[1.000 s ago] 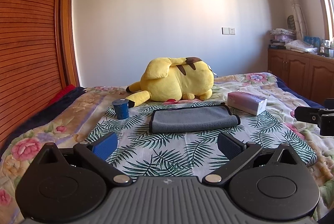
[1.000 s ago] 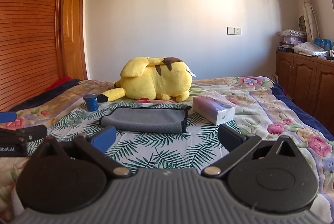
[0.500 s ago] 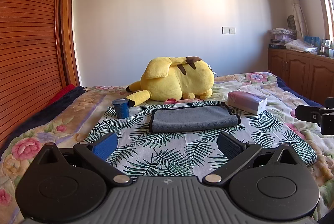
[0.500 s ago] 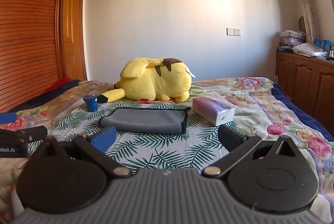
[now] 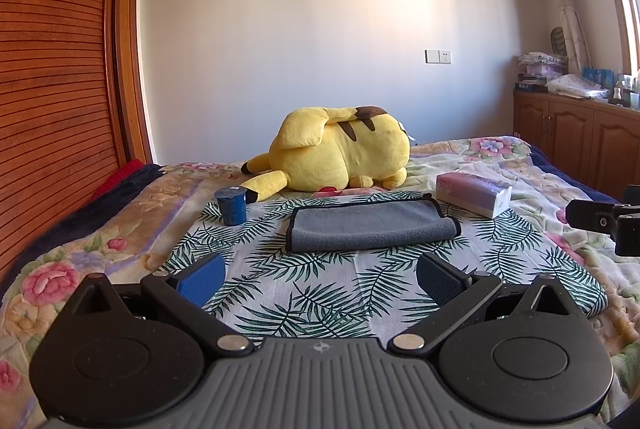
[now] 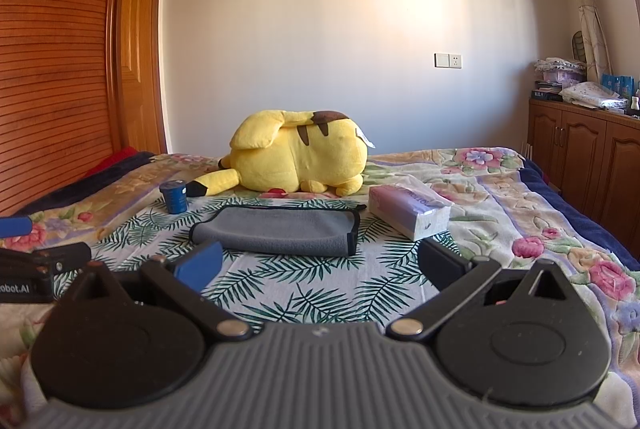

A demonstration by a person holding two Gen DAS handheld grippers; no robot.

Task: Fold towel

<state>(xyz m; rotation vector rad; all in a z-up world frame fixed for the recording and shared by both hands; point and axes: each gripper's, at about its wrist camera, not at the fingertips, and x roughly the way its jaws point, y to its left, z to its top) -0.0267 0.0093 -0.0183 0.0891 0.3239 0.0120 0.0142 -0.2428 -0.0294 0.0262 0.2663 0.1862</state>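
A grey towel with dark trim (image 5: 370, 225) lies folded on a palm-leaf cloth (image 5: 312, 289) on the bed; it also shows in the right wrist view (image 6: 280, 229). My left gripper (image 5: 320, 275) is open and empty, held back from the towel's near edge. My right gripper (image 6: 320, 263) is open and empty, also short of the towel, to its right side. Each gripper shows at the edge of the other's view.
A yellow plush toy (image 5: 340, 153) lies behind the towel. A blue cup (image 5: 231, 206) stands to its left, a tissue pack (image 5: 474, 194) to its right. A wooden wardrobe (image 5: 52, 109) is on the left, cabinets (image 5: 576, 145) on the right.
Both views have barely shifted; the right gripper has drifted slightly. The towel lies as before.
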